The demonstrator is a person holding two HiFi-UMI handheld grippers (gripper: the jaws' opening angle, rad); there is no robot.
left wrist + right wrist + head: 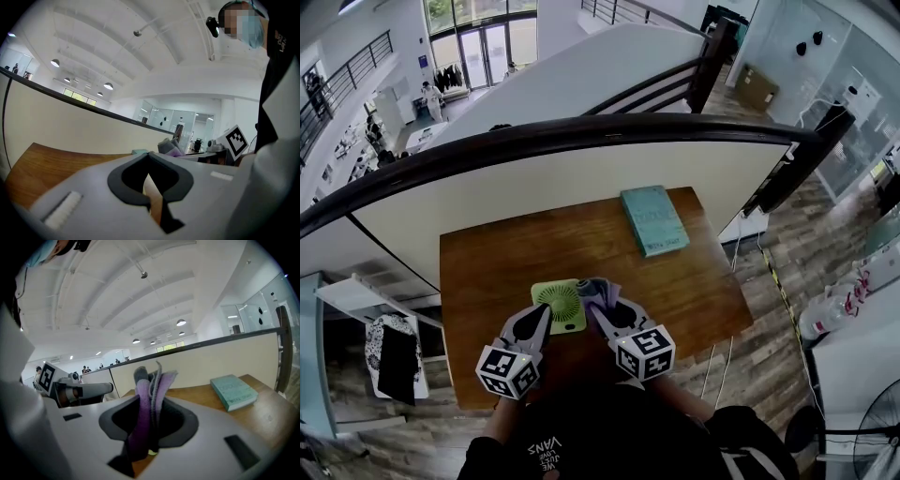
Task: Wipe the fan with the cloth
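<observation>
L gripper (538, 319) is at the left, jaws pressed together w/ nothing between them. Its tip is at the left edge of the fan (560, 302); can't tell if it touches or just hangs over it. Fan is small, pale green, lying flat w/ grille up on the wooden table (487, 272), near the front edge. Just right of it, R gripper (602, 307) pinches the cloth (596, 289): purple-grey, bunched, folds sticking up past the jaw tips, at the fan's right edge. Farther right & back lies a teal book (654, 219), well apart from the fan & not part of the job.

Step, as I read it: cloth is in hand & at the fan, so wiping is about to start or just under way. No sign of how much grille is done.

Next move prob calls for R to lower the cloth onto the grille & sweep across w/ light pressure. Fan looks light & may slide, so L should brace the frame from its side while R wipes. Keep loose folds out of the grille slots.
</observation>
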